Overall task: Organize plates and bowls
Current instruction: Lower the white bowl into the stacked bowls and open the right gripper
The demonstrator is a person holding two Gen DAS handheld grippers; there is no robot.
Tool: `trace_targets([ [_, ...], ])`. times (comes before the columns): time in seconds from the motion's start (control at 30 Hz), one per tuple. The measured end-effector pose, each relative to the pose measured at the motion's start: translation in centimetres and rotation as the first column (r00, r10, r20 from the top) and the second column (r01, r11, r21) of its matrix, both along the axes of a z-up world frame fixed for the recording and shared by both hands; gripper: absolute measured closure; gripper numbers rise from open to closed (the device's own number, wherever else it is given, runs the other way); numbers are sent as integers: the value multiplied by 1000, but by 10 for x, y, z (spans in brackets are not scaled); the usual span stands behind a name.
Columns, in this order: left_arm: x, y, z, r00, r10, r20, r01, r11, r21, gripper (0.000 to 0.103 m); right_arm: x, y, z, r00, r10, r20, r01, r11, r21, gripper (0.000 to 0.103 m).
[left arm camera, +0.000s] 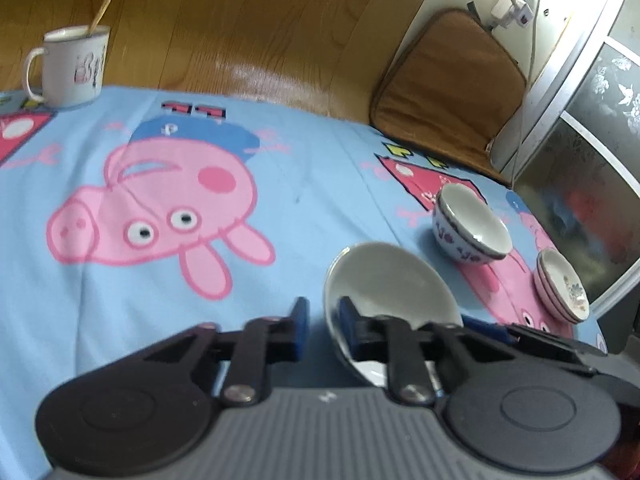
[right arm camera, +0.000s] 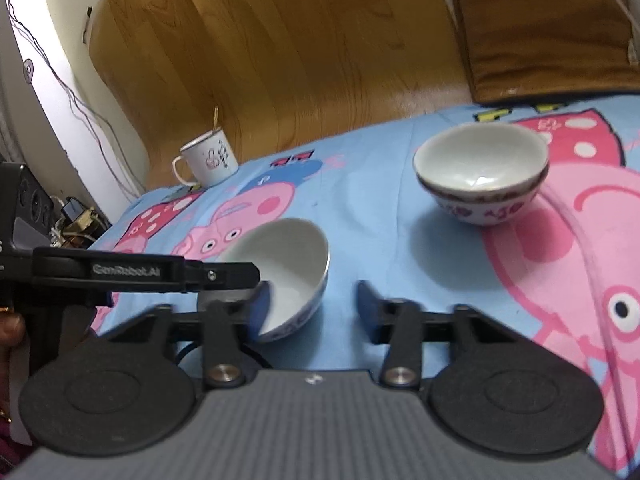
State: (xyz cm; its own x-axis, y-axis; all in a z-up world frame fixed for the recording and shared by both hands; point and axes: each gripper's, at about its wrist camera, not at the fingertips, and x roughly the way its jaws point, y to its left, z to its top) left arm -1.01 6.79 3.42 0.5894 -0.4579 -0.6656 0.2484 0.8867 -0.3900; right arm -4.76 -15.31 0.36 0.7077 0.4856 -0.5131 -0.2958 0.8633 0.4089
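Observation:
A white bowl [left arm camera: 384, 280] with blue pattern is tilted in my left gripper [left arm camera: 324, 316]; the jaws are narrowly apart across its rim, one pad inside and one outside. The right wrist view shows this bowl [right arm camera: 288, 264] tilted and gripped by the left gripper [right arm camera: 256, 280]. My right gripper [right arm camera: 312, 304] is open and empty just right of that bowl. Two stacked bowls [right arm camera: 480, 176] with purple pattern stand further right; they also show in the left wrist view [left arm camera: 468, 228]. Small stacked plates [left arm camera: 560, 292] sit at the table's right edge.
A white mug [left arm camera: 72, 68] with a stick in it stands at the table's far left edge, also in the right wrist view [right arm camera: 208, 158]. A blue cartoon-pig cloth [left arm camera: 200, 200] covers the table. A brown cushion [left arm camera: 444, 88] lies on the wooden floor beyond.

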Motion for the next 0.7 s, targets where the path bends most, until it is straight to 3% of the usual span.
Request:
trace_targets([
  [0.17,3,-6,15,999,6,33,-5,1000,-17,95,-3,0,6,997,-48,57,49,999,-18,90],
  [0.4,29,-58,56,980,-98,174,96,995,17,93,-11,-25,29,946,-195,258,212,977,-39,91],
  [0.57,54,-104,59,968,-171,185,168,985,31,93,-3,-56,34,902,-306,304,336,940,-52,91],
  [0.7,75,-129,48,968,-200,150,196,980,42,92,8,-72,28,888,-358,287,390,918,-63,91],
])
